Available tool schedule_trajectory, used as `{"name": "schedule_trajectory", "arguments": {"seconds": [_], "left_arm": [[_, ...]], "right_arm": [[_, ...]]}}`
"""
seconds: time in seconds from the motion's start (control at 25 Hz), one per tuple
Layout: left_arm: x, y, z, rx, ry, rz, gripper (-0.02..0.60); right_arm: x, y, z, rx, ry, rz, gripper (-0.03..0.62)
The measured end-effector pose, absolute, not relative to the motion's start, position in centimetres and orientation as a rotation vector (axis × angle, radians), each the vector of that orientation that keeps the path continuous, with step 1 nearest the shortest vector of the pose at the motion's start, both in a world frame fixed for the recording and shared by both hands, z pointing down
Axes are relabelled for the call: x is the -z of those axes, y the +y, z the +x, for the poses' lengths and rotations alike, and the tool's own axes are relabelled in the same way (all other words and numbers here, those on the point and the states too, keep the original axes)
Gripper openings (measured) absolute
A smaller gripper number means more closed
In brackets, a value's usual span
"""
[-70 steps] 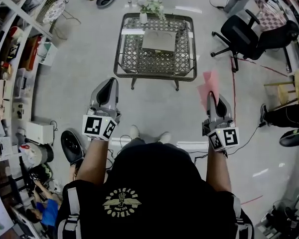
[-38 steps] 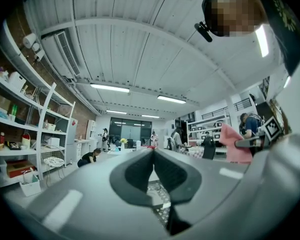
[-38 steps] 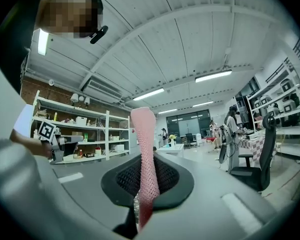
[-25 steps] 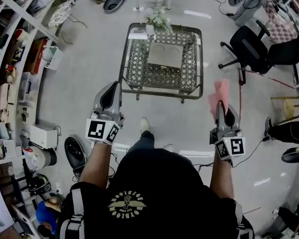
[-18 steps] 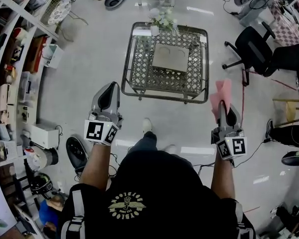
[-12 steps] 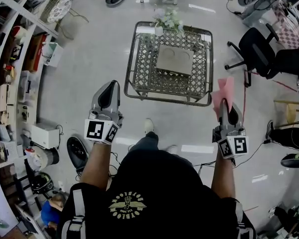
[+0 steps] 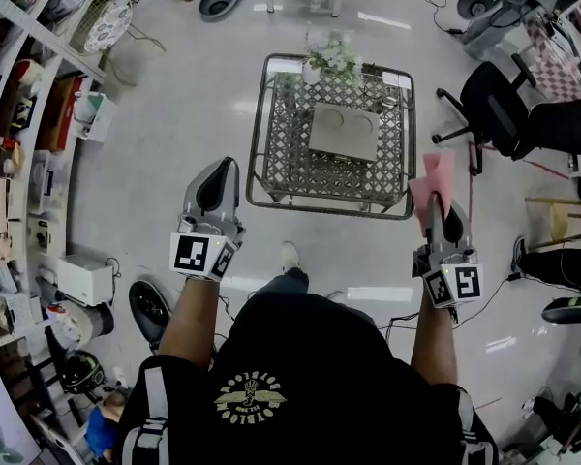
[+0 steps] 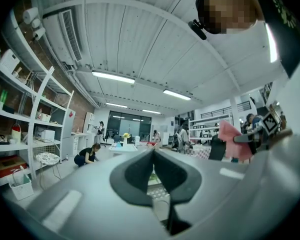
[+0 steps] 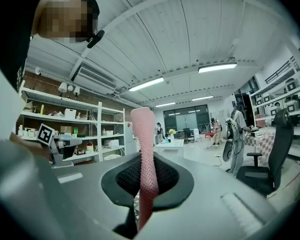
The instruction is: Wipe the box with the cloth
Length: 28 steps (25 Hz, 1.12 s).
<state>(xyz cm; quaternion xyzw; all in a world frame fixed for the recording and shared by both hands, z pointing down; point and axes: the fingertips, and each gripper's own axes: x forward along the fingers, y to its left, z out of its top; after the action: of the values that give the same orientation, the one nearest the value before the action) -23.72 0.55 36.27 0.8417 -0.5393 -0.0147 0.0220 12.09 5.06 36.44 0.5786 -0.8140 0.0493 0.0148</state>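
Note:
A flat grey box point(image 7: 344, 131) lies on the low lattice-top table point(image 7: 281, 153) ahead of me in the head view. My right gripper point(image 7: 440, 211) is shut on a pink cloth point(image 7: 433, 181), which sticks up past its tips near the table's right front corner; the pink cloth point(image 9: 144, 164) stands upright between the jaws in the right gripper view. My left gripper point(image 7: 220, 174) is shut and holds nothing, left of the table's front edge. In the left gripper view the left gripper point(image 8: 153, 154) shows its jaws meeting.
A small vase of flowers point(image 7: 321, 58) stands at the table's far edge. Black office chairs point(image 7: 499, 109) are to the right, with red lines on the floor. Shelving point(image 7: 19, 114) full of items lines the left side. A dark oval object point(image 7: 147, 303) lies on the floor by my left arm.
I have walked forward; the table has shifted right and closer in the head view. Both grippers keep their poses, the right still gripping the cloth.

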Motion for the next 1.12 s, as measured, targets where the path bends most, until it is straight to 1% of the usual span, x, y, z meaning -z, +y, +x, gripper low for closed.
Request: {"name": "schedule_trajectory", "arguments": {"seconds": [0.24,0.44,0.8,1.12], "left_arm": [[-35.3,-1.2,-24.7,0.092,-1.622,2.659,0.0],[-34.8,-1.8,-24.2,0.122,-1.571,2.689,0.0],[-36.0,-3.0,-22.3,0.106,-1.538,2.688,0.0],[-36.4,-6.7,-20.4,0.07,-1.557,2.67,0.0]], "right_arm": [[-34.5,4.9,10.7,-0.118,-2.501,1.87,0.017],[-33.8,6.0,9.8,-0.1,-2.479,1.884,0.017],[-34.3,4.7,11.4,-0.113,-2.475,1.893,0.017],[-35.5,0.1,13.0,-0.159,-2.501,1.853,0.017]]}}
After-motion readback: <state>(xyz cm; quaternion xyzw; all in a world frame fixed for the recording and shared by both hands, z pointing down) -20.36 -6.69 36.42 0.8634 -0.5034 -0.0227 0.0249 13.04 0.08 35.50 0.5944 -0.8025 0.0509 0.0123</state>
